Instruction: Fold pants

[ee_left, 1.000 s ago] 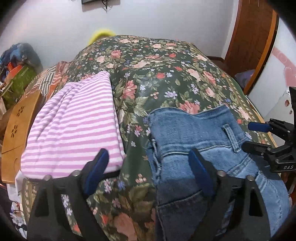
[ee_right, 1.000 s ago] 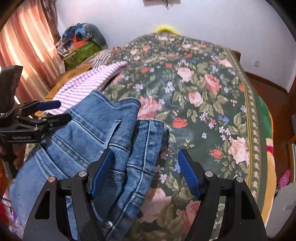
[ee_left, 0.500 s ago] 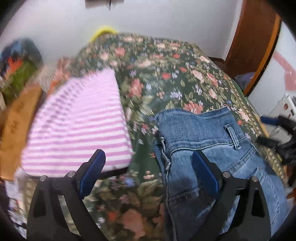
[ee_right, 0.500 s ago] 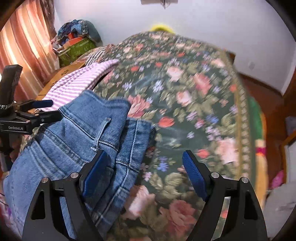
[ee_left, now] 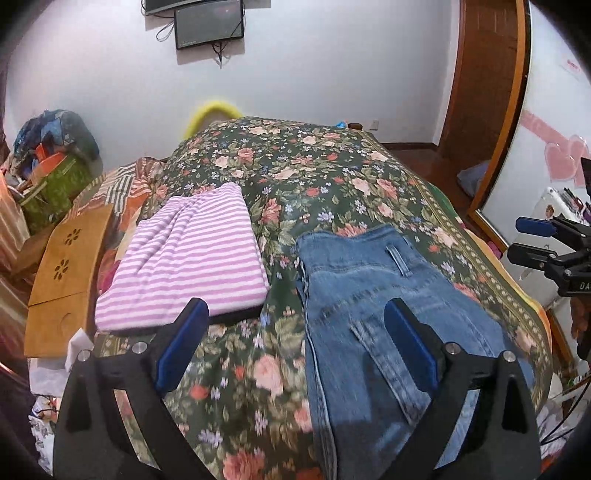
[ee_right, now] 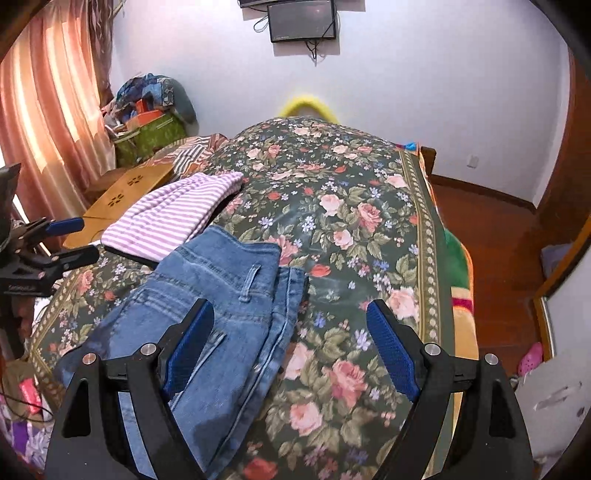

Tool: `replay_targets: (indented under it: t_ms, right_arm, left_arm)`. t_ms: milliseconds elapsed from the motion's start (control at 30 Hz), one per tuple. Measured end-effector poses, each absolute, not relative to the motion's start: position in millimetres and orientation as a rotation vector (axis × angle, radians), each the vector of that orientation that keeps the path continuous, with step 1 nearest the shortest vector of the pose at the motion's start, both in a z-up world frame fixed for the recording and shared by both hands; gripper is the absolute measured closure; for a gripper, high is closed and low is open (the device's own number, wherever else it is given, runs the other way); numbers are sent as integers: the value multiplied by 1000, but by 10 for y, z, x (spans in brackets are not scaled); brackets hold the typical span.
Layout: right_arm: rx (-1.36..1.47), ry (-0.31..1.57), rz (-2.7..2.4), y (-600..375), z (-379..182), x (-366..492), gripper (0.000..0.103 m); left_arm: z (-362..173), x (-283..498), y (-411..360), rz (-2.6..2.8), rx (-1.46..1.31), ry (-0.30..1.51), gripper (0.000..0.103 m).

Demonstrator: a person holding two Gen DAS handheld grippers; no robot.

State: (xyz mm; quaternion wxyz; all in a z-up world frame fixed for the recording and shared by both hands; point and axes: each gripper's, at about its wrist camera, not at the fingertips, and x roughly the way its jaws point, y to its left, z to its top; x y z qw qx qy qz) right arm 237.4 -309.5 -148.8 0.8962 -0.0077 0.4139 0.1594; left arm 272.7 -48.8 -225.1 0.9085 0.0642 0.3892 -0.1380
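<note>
Blue jeans (ee_left: 373, 295) lie on the floral bed cover (ee_left: 314, 177), waistband toward the far end, legs hanging over the near edge. They also show in the right wrist view (ee_right: 221, 291), folded lengthwise. My left gripper (ee_left: 295, 343) is open and empty, raised above the near edge, its right finger over the jeans. My right gripper (ee_right: 288, 343) is open and empty, its left finger over the jeans. Each gripper shows at the other view's edge: the right gripper (ee_left: 532, 240) and the left gripper (ee_right: 70, 240).
A folded pink-striped garment (ee_left: 192, 258) lies left of the jeans. A wooden board (ee_left: 66, 266) and a pile of bags (ee_left: 51, 162) stand left of the bed. A monitor (ee_left: 208, 22) hangs on the far wall. A wooden door (ee_left: 484, 92) is at right.
Both grippers have lifted and pulled back from the jeans, so more of the bed and wall shows. The jeans lie where they were.
</note>
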Motion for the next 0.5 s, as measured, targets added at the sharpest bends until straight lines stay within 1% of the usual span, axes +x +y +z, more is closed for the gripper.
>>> replay_targets:
  t_ms: [100, 200, 400, 500]
  right_arm:
    - [17, 887, 371, -3058, -1557, 2282, 20]
    - [1, 889, 408, -2974, -1619, 2150, 20]
    - [106, 963, 533, -2841, -1879, 2055, 20]
    - [88, 1022, 521, -2767, -2049, 2107, 19]
  left_arm:
    - [-2297, 2567, -497, -306, 137, 811, 6]
    - [-2449, 2505, -548, -350, 131, 870, 6]
    - [-2898, 2622, -565, -386, 9, 1041, 6]
    - [-3061, 2692, -535, -405, -84, 1104, 6]
